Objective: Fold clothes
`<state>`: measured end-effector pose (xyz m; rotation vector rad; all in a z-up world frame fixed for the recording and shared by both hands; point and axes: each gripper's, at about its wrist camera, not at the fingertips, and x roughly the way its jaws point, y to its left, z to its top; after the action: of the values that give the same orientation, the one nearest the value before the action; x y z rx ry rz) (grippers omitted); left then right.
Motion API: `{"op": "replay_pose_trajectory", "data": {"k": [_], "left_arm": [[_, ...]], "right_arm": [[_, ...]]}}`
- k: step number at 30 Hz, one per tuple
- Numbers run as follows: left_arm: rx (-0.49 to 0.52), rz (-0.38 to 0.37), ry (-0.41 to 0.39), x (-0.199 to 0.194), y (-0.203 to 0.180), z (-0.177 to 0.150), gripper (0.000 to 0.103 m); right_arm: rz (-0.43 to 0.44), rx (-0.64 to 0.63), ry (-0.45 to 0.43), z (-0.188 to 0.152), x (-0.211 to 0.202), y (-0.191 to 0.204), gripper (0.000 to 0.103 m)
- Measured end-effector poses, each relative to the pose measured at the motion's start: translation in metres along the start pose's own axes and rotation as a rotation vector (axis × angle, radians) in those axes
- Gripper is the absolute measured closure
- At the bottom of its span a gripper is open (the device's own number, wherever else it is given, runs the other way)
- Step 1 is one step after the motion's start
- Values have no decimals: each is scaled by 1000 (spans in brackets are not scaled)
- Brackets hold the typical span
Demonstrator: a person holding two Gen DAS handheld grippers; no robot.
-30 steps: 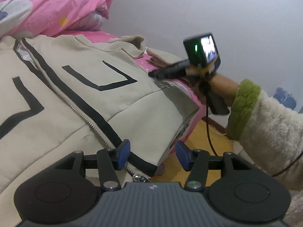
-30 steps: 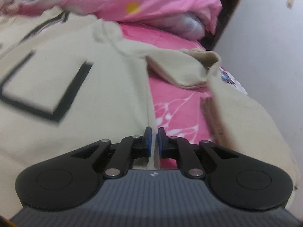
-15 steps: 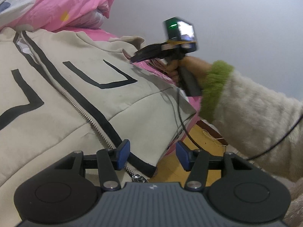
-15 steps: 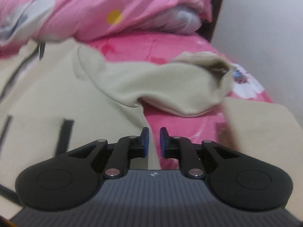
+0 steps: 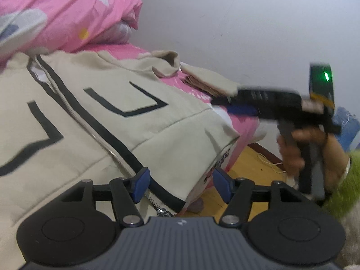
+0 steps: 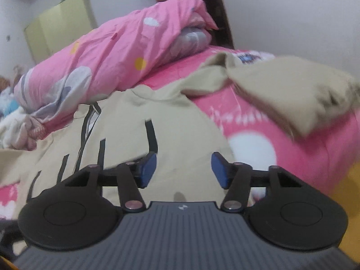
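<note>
A beige zip jacket [image 5: 112, 117] with black line marks lies spread on the pink bed sheet [image 5: 243, 123]. My left gripper [image 5: 181, 184] hovers over its bottom hem by the zipper pull [image 5: 164, 212]. Its jaws are opening and the pads press nothing. One beige sleeve [image 5: 209, 78] lies bent across the sheet near the bed edge. My right gripper [image 5: 225, 104], blurred and held by a hand in a green cuff, is just beside that sleeve. In the right wrist view the right gripper [image 6: 184, 172] is above the jacket body [image 6: 168, 123], jaws opening and empty, with the sleeve [image 6: 292, 94] to its right.
A rolled pink quilt [image 6: 112, 56] lies along the head of the bed. A white wall [image 5: 247, 22] runs close beside the bed. Wooden floor [image 5: 254, 164] with a thin cable shows past the bed edge. A green cupboard [image 6: 60, 27] stands far left.
My right gripper went from shut to open, rolled, and swung back right towards the bed edge. My left gripper's jaws widened a little over the hem.
</note>
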<state>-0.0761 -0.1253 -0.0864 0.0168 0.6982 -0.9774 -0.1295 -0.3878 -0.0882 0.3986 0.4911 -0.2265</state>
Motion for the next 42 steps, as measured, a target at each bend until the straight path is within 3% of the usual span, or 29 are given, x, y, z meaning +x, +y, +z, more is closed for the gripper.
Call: {"op": "replay_pose_trajectory", "data": {"k": [9, 17, 22, 33, 42], "left_arm": [[-91, 103, -76, -43, 0, 10, 11], [-175, 193, -80, -66, 5, 8, 4], [-182, 224, -76, -76, 5, 9, 1], [-231, 253, -52, -87, 8, 7, 0], [-254, 289, -39, -92, 13, 8, 0]], "right_arm": [[6, 93, -38, -10, -26, 7, 17], [19, 35, -21, -17, -40, 42, 1], [6, 15, 4, -19, -45, 60, 1], [-137, -171, 8, -29, -50, 103, 1], [-265, -239, -5, -34, -50, 117, 1]]}}
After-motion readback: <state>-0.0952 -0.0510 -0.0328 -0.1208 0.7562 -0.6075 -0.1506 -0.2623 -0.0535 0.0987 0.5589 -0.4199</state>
